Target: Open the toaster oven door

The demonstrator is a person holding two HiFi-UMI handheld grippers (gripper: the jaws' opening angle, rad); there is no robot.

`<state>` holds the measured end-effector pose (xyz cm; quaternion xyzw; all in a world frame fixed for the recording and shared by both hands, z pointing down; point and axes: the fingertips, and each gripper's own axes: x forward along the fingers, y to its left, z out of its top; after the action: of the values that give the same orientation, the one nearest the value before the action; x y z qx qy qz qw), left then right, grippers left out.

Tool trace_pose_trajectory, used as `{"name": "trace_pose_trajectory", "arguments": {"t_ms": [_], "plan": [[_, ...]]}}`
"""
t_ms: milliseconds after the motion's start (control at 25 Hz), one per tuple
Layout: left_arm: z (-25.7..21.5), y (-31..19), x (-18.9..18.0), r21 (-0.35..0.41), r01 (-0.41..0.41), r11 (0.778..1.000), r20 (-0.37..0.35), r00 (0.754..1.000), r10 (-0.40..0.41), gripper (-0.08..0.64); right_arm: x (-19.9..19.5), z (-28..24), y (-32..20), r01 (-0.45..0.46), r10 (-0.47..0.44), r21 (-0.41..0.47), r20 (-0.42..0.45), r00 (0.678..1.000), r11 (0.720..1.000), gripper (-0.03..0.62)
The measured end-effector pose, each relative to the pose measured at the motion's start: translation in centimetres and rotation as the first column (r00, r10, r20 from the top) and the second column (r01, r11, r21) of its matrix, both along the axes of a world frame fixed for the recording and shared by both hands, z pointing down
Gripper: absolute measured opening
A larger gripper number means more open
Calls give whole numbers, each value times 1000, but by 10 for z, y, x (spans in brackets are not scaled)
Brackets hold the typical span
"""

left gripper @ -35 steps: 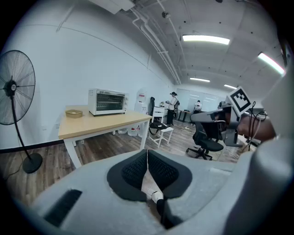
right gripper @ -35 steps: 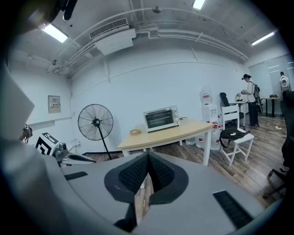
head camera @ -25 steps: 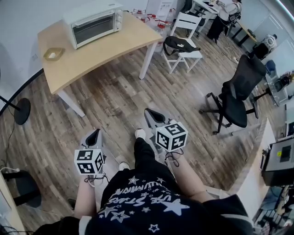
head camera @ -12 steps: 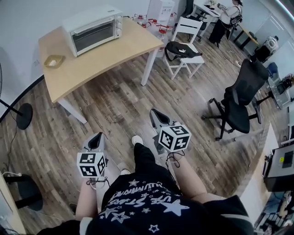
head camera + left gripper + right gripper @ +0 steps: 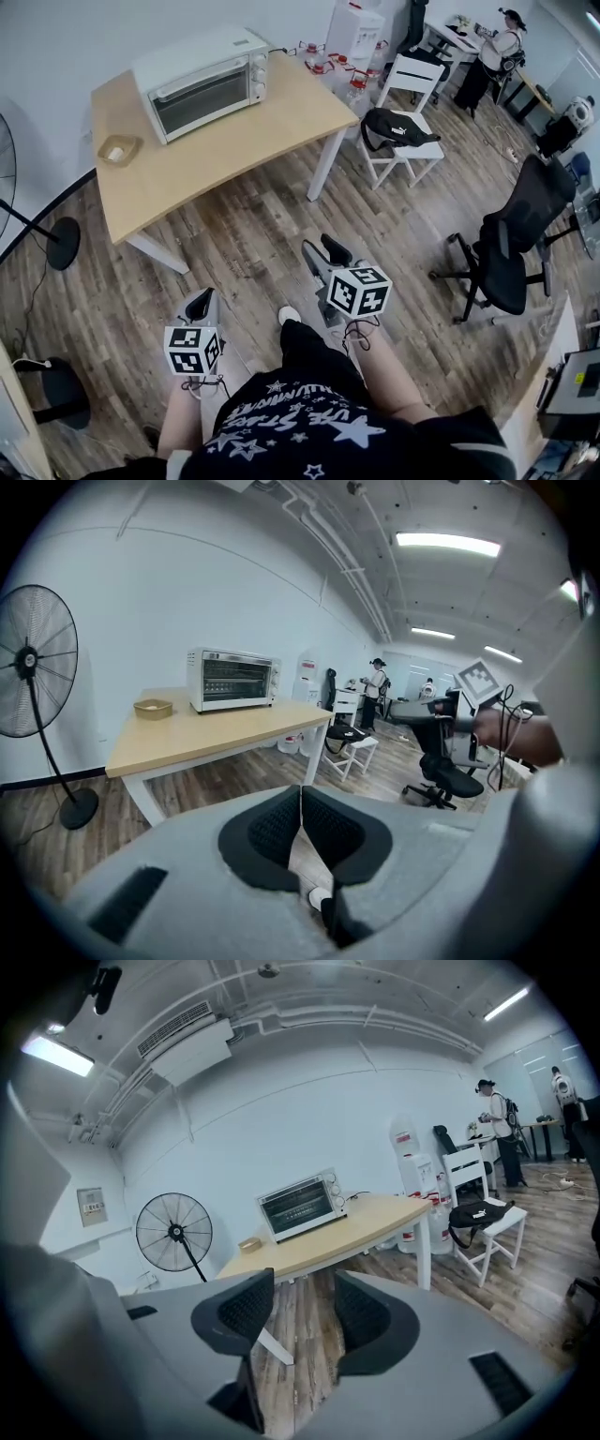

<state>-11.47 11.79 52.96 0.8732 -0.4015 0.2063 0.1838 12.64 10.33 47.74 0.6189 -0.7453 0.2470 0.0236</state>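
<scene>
A white toaster oven with a glass door stands shut at the back of a light wooden table; it also shows as the oven and the oven in the two gripper views. Both grippers hang low over the floor, far from the table. My left gripper has its black pads pressed together with nothing between them. My right gripper is opening, its jaws apart and empty.
A small wooden tray lies on the table's left end. A standing fan is left of the table. A white chair with a black bag and a black office chair stand to the right. A person stands far back.
The head view has moved closer to the table, so the oven looks larger. The right gripper's jaws have parted. Both grippers stay low in front of the person.
</scene>
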Motion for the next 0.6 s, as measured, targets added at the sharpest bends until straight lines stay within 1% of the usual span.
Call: {"name": "trace_pose_trajectory", "arguments": {"t_ms": [160, 320, 480, 600], "plan": [[-9, -40, 27, 14, 38, 999, 10, 999, -38, 21, 19, -3, -53, 67, -67, -3, 29, 997, 998, 219], [-16, -73, 50, 24, 90, 996, 10, 996, -91, 21, 39, -3, -104, 119, -118, -7, 52, 992, 993, 227], [-20, -103, 57, 28, 163, 986, 24, 986, -164, 21, 51, -4, -148, 171, -170, -9, 75, 983, 985, 229], [-26, -120, 57, 41, 223, 974, 27, 974, -225, 22, 53, -2, -171, 220, -218, -14, 83, 972, 975, 230]]}}
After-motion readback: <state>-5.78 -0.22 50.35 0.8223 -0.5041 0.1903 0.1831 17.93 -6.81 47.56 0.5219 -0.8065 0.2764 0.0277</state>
